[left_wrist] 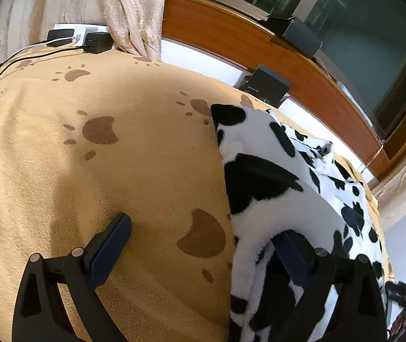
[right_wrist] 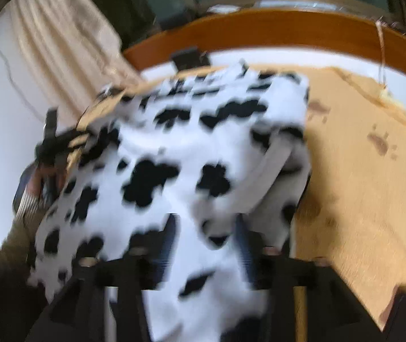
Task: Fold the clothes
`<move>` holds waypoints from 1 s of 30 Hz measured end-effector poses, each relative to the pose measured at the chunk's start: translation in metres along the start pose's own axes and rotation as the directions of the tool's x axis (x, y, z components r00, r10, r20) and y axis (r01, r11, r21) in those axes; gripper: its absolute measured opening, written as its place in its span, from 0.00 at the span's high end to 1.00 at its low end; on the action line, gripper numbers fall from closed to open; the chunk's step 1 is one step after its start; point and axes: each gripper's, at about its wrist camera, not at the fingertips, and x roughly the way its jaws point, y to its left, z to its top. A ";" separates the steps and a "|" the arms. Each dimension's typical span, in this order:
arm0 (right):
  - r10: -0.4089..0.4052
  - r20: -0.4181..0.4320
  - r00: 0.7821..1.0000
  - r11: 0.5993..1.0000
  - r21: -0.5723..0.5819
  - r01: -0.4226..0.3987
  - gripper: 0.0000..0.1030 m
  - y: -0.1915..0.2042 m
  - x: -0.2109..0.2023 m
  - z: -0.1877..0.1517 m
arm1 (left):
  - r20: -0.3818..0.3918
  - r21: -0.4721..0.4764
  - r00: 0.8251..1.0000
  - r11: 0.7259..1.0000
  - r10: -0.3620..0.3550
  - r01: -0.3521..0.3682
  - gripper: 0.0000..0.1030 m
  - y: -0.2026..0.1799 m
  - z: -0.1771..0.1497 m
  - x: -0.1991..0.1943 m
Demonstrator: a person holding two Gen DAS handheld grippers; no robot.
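Observation:
A fleecy black-and-white cow-print garment [left_wrist: 260, 154] lies bunched on the right of a tan paw-print blanket [left_wrist: 117, 171]. My left gripper [left_wrist: 203, 242] stands wide open low over the blanket. Its left finger [left_wrist: 114, 236] rests on bare blanket, and its right finger [left_wrist: 291, 253] is at the garment's edge, partly covered by fleece. The right wrist view is blurred. There the garment [right_wrist: 203, 148] fills the middle, folded over itself, and a band of it lies loose between the parted fingers of my right gripper [right_wrist: 205, 239].
Black chargers with cables [left_wrist: 89, 41] sit at the blanket's far edge below a cream curtain [left_wrist: 134, 14]. A wooden ledge [left_wrist: 231, 34] with black boxes [left_wrist: 268, 85] runs behind. Bare blanket [right_wrist: 359, 185] lies right of the garment. A hand and striped sleeve [right_wrist: 28, 199] show at left.

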 end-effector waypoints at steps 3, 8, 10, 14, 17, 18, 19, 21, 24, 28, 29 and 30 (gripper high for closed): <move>-0.007 -0.012 1.000 1.000 -0.005 0.007 0.44 0.001 -0.005 -0.015 | 0.001 0.005 1.000 1.000 0.012 -0.012 0.05 0.001 0.000 0.001; -0.056 0.101 0.993 0.993 0.111 0.045 0.44 -0.024 -0.028 -0.003 | 0.009 -0.009 1.000 1.000 0.027 -0.027 0.05 0.006 0.000 -0.002; -0.087 0.128 0.988 0.986 0.152 0.067 0.44 -0.036 -0.030 0.010 | 0.012 -0.016 0.999 0.999 0.032 -0.032 0.05 0.008 0.000 -0.003; -0.136 0.148 0.980 0.982 0.152 0.113 0.44 -0.047 -0.021 0.040 | 0.017 -0.018 0.999 0.999 0.046 -0.046 0.05 0.011 -0.001 -0.005; -0.156 0.121 0.980 0.986 0.077 0.148 0.44 -0.043 -0.003 0.057 | 0.033 -0.004 0.995 0.996 0.090 -0.090 0.05 0.013 -0.004 -0.010; -0.167 0.101 0.981 0.986 0.042 0.164 0.44 -0.040 0.006 0.061 | 0.035 0.002 0.995 0.995 0.097 -0.097 0.05 0.014 -0.004 -0.011; -0.175 0.080 0.981 0.984 0.009 0.175 0.44 -0.037 0.016 0.064 | 0.034 0.010 0.994 0.995 0.103 -0.103 0.05 0.014 -0.004 -0.011; -0.156 0.031 0.987 0.987 -0.030 0.157 0.44 -0.034 0.037 0.067 | 0.028 0.035 0.993 0.993 0.116 -0.117 0.05 0.012 -0.005 -0.011; -0.156 -0.034 0.987 0.987 -0.053 0.154 0.44 -0.034 0.061 0.065 | 0.014 0.095 0.992 0.988 0.123 -0.124 0.05 0.011 -0.006 -0.013; -0.158 -0.057 0.986 0.986 -0.054 0.155 0.44 -0.041 0.073 0.057 | -0.016 0.098 0.999 0.994 0.052 -0.050 0.05 0.023 -0.003 -0.021; -0.145 -0.047 0.988 0.989 -0.040 0.143 0.44 -0.044 0.071 0.056 | -0.019 0.084 0.999 0.996 0.034 -0.032 0.05 0.027 -0.002 -0.024; -0.133 -0.038 0.990 0.991 -0.023 0.132 0.44 -0.046 0.069 0.056 | -0.004 0.070 1.000 0.997 0.029 -0.029 0.05 0.029 0.002 -0.030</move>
